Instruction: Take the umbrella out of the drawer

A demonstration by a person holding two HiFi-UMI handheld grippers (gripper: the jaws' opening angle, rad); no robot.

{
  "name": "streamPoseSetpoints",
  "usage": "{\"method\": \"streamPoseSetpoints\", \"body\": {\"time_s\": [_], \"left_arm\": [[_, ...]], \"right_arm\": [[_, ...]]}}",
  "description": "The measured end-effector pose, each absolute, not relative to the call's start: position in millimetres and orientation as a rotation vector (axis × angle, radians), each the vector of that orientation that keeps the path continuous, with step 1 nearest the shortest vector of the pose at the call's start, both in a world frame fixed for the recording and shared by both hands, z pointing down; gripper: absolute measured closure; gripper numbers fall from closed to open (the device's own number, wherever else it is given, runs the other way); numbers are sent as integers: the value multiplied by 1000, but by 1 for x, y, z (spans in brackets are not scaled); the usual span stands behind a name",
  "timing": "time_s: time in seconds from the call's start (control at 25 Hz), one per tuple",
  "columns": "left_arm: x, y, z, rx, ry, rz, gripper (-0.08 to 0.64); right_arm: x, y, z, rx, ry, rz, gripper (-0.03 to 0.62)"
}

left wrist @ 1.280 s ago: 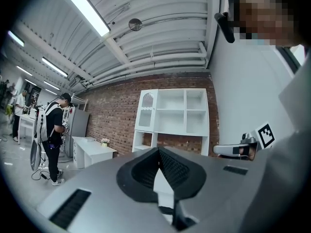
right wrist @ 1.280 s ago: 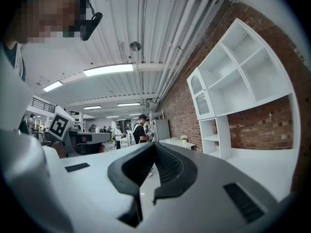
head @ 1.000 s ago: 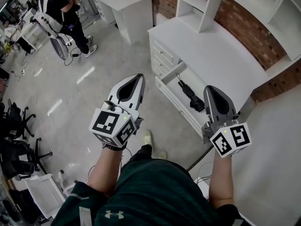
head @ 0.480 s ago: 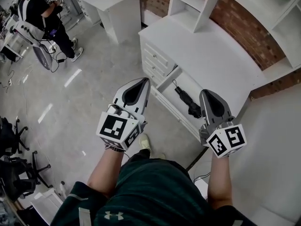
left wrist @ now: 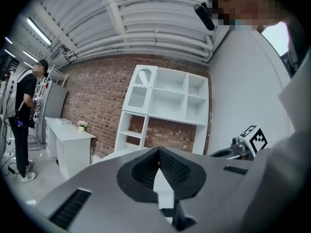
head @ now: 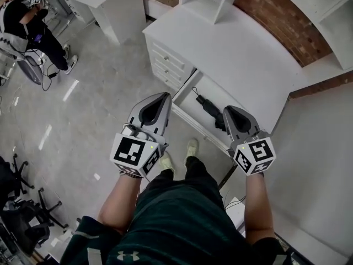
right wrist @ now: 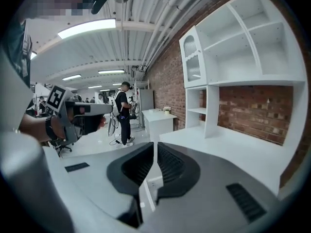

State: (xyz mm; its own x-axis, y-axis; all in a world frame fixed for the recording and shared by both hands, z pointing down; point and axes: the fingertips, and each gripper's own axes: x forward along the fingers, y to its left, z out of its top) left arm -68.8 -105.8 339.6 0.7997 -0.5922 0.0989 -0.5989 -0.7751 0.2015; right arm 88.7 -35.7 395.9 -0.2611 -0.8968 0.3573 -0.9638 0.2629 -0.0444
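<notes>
Black umbrella (head: pixel 208 108) in drawer (head: pixel 198 125), seemingly behind right claw (head: pixel 227 110)

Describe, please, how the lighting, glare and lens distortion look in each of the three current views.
Head view: even light and sharp, with pale glare streaks on the glossy floor; the umbrella reads clearly. Left gripper view: heavy fisheye, black corners, the shelf unit slightly curved. Right gripper view: same fisheye and dark rim, the ceiling light blown out white.

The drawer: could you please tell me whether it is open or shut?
Open. In the head view the drawer stands pulled out from the desk front, with the folded black umbrella lying inside.
</notes>
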Motion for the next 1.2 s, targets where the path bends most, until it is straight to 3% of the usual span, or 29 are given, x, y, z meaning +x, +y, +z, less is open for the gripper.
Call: {"method": "streamPoseSetpoints", "body": {"time_s": [0.68,1.2], "left_arm": [[5,-163,437,2640,-994,222,554],[62,-179,515,2567,-954,350,554]], "right_arm": [[136,-88,543,1411,-2207,523,584],[162,-74,688,1080,-2058,714,494]]}}
